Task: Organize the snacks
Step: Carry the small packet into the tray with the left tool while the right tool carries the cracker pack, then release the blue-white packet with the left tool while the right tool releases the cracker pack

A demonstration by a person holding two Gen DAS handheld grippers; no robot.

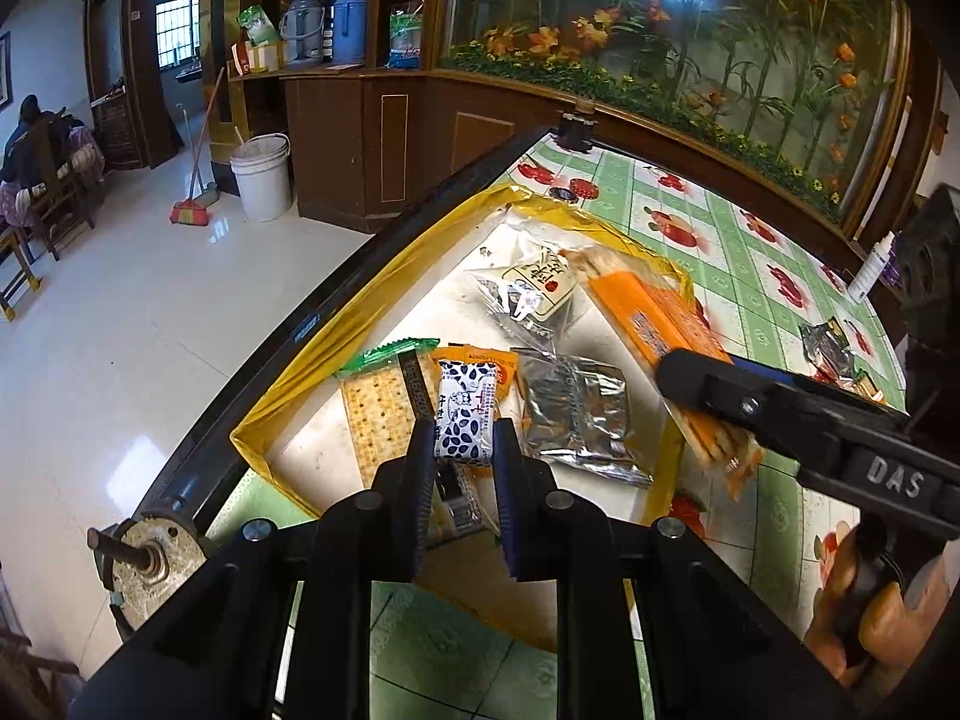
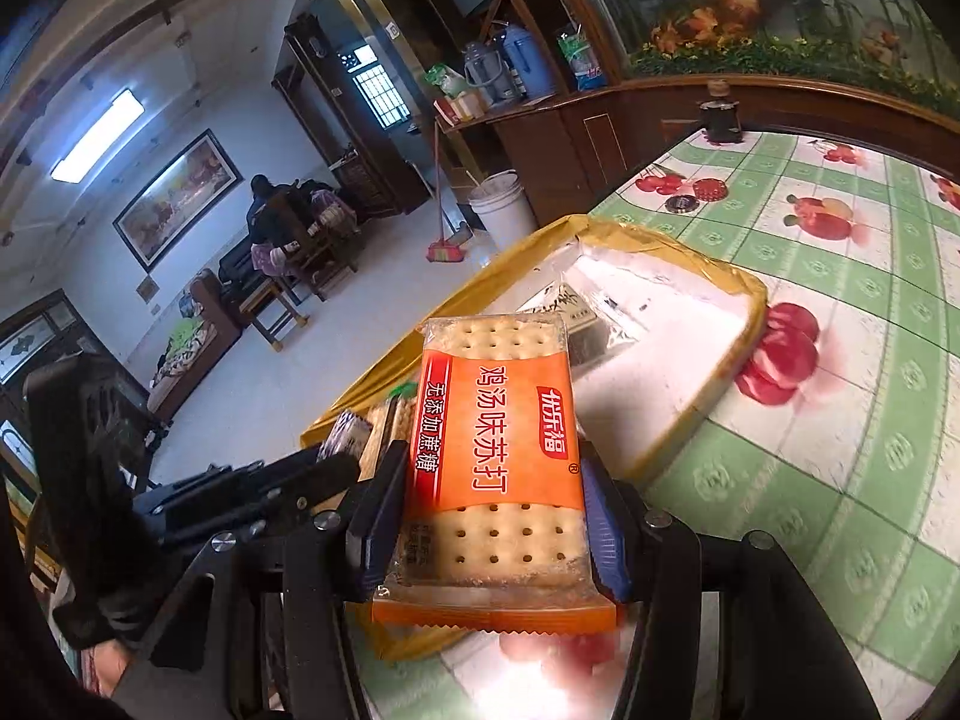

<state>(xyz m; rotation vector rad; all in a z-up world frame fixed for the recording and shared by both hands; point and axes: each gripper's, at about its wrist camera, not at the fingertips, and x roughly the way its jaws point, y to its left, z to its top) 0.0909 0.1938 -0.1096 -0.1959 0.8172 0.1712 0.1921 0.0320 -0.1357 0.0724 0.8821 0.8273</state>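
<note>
My left gripper point(image 1: 463, 450) is shut on a small blue-and-white leaf-print snack packet point(image 1: 465, 414), held over the near end of the shallow yellow-edged tray point(image 1: 384, 276). In the tray lie a green-topped cracker pack point(image 1: 375, 408), an orange packet point(image 1: 480, 360), a silver foil pack point(image 1: 573, 414) and a clear bag with a cream label point(image 1: 531, 288). My right gripper point(image 2: 489, 516) is shut on an orange soda-cracker pack point(image 2: 495, 450), held above the tray's right edge point(image 2: 738, 348). In the left wrist view that same cracker pack point(image 1: 654, 324) hangs tilted from the right gripper point(image 1: 708, 390).
The tray sits on a green checked fruit-print tablecloth point(image 2: 840, 420) near the table's left edge point(image 1: 288, 330). A dark jar point(image 2: 720, 114), two bottle caps point(image 2: 696, 195), a white bottle point(image 1: 870, 270) and loose wrappers point(image 1: 831, 348) lie farther out. A seated person point(image 2: 270, 222) is across the room.
</note>
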